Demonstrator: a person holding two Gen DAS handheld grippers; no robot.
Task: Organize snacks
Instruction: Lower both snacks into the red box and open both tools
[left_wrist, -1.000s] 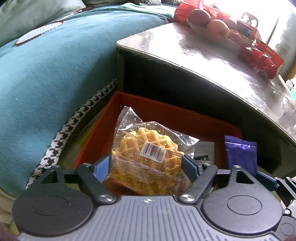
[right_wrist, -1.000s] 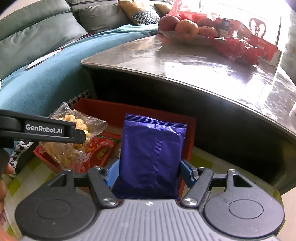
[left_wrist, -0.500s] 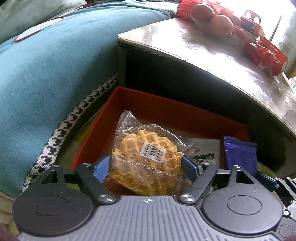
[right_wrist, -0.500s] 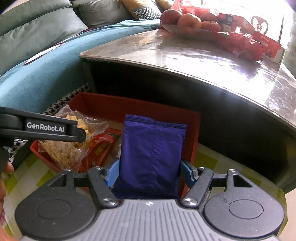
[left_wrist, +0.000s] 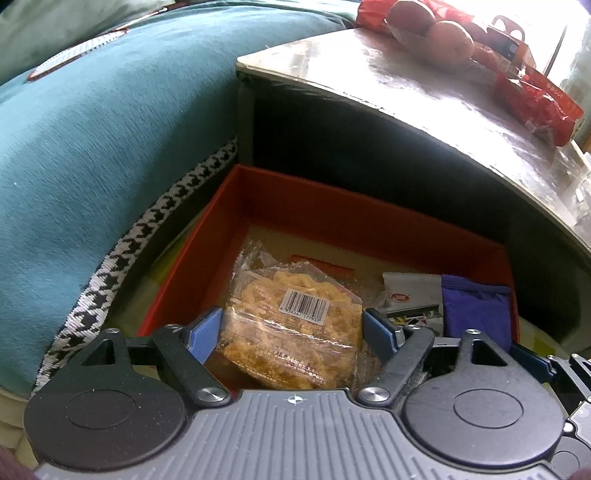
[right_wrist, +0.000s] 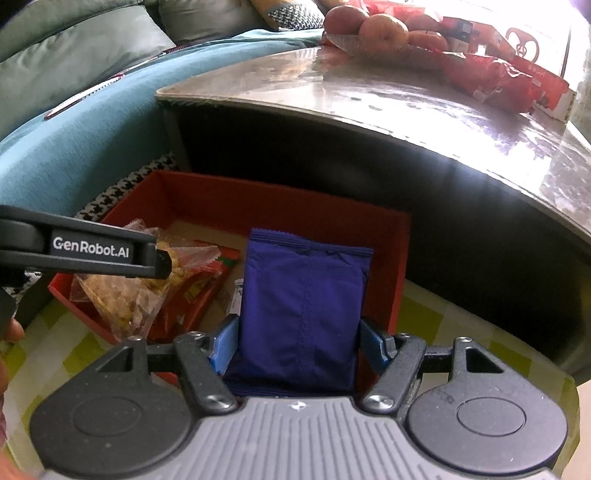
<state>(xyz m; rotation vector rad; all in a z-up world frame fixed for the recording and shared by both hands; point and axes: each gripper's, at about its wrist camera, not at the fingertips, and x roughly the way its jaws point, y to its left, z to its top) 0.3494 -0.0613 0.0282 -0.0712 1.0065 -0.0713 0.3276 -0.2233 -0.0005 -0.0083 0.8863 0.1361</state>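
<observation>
My left gripper (left_wrist: 293, 330) is shut on a clear packet of yellow waffle biscuit (left_wrist: 295, 325) with a barcode label, held low over the red box (left_wrist: 332, 218) on the floor. My right gripper (right_wrist: 297, 343) is shut on a purple snack packet (right_wrist: 303, 302), which stands upright over the right side of the same red box (right_wrist: 280, 206). The purple packet (left_wrist: 476, 314) also shows at the right in the left wrist view. The left gripper's arm (right_wrist: 85, 253) and its waffle packet (right_wrist: 122, 295) appear at the left in the right wrist view.
Inside the box lie a red packet (right_wrist: 199, 291) and a white packet (left_wrist: 410, 295). A dark table (right_wrist: 369, 110) overhangs the box, carrying a plate of apples (right_wrist: 373, 29) and red packets (right_wrist: 498, 81). A teal cushion (left_wrist: 92, 129) lies left.
Both grippers have tipped down and sunk a little toward the red box, each still holding its packet. The waffle packet now sits lower inside the box.
</observation>
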